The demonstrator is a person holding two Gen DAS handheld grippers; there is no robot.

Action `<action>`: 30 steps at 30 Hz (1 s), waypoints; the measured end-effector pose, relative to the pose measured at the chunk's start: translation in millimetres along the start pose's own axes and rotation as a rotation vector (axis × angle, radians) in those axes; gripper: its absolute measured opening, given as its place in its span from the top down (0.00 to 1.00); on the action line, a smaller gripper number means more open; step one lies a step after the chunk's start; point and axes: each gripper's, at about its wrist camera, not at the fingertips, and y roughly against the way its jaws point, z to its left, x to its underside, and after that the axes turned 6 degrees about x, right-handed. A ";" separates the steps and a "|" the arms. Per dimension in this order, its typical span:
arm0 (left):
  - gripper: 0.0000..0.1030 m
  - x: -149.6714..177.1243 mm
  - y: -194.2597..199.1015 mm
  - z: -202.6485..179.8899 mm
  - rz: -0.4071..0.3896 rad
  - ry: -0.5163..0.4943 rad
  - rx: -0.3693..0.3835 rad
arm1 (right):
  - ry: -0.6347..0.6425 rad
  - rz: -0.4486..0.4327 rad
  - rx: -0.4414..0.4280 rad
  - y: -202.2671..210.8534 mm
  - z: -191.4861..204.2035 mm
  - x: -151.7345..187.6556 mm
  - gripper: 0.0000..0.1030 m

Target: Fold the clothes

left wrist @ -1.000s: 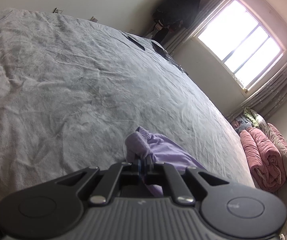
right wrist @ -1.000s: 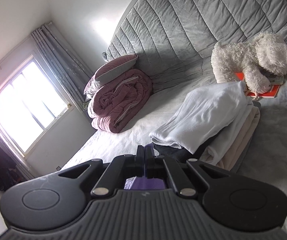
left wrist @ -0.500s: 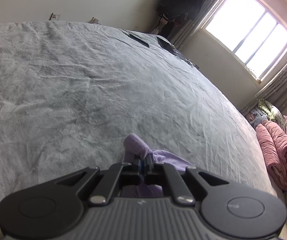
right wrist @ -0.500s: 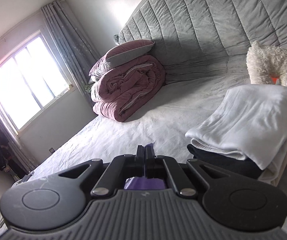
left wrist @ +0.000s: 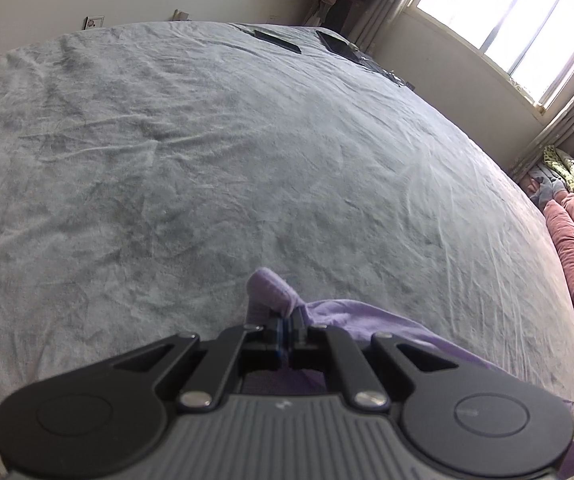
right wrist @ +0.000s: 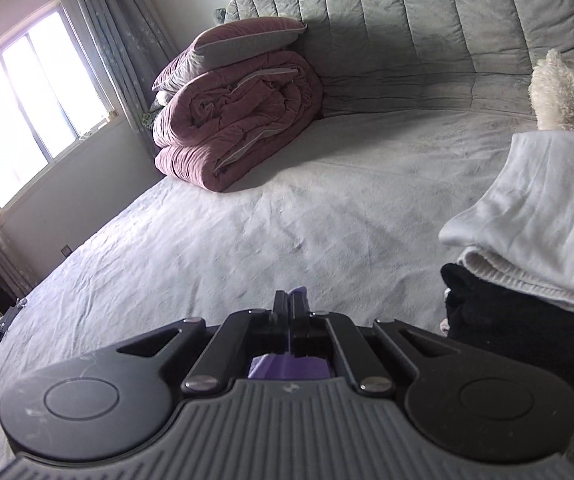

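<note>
Lilac garment [left wrist: 351,312] – grey bedspread [left wrist: 207,160] – dusty-pink quilt [right wrist: 239,128]; white [right wrist: 535,208] over black folded clothes [right wrist: 527,340].

Pink rolled quilt [right wrist: 239,120] by headboard [right wrist: 427,20]; plush toy [right wrist: 567,96]; window [left wrist: 507,12].

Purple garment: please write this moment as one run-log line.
left tool: shut on purple garment | right tool: shut on purple garment | bed: garment trails on it | fold: not yet done

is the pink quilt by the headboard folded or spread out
Folded: the pink quilt sits as a thick rolled bundle against the headboard, with a pillow on top.
</note>
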 end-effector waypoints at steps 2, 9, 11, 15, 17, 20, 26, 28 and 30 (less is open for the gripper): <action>0.98 -0.7 -4.6 1.3 0.014 0.005 -0.005 | 0.021 0.004 0.012 -10.1 8.4 1.6 1.00; 0.98 -10.0 -21.1 -3.8 0.038 0.007 -0.024 | 0.046 0.016 0.038 -39.8 27.4 1.9 1.00; 0.98 -11.4 -26.4 -6.8 0.041 -0.002 -0.035 | 0.047 0.020 0.047 -47.3 31.2 1.2 1.00; 0.98 -12.0 -37.3 -10.9 0.056 -0.010 -0.049 | 0.070 0.023 0.060 -60.2 42.2 1.9 1.00; 0.98 -12.9 -40.3 -12.8 0.055 -0.013 -0.054 | 0.083 0.026 0.064 -66.6 48.1 2.9 1.00; 0.98 -16.1 -42.7 -15.1 0.049 -0.017 -0.057 | 0.097 0.026 0.072 -74.5 56.3 4.0 1.00; 0.98 -18.2 -51.9 -12.7 0.068 -0.013 -0.065 | 0.095 0.054 0.100 -92.5 61.4 6.9 1.00; 0.98 -18.9 -53.5 -12.6 0.067 -0.007 -0.063 | 0.092 0.063 0.110 -98.0 60.2 9.2 1.00; 0.98 -19.5 -55.5 -13.0 0.069 0.000 -0.062 | 0.098 0.064 0.120 -102.1 60.8 12.0 1.00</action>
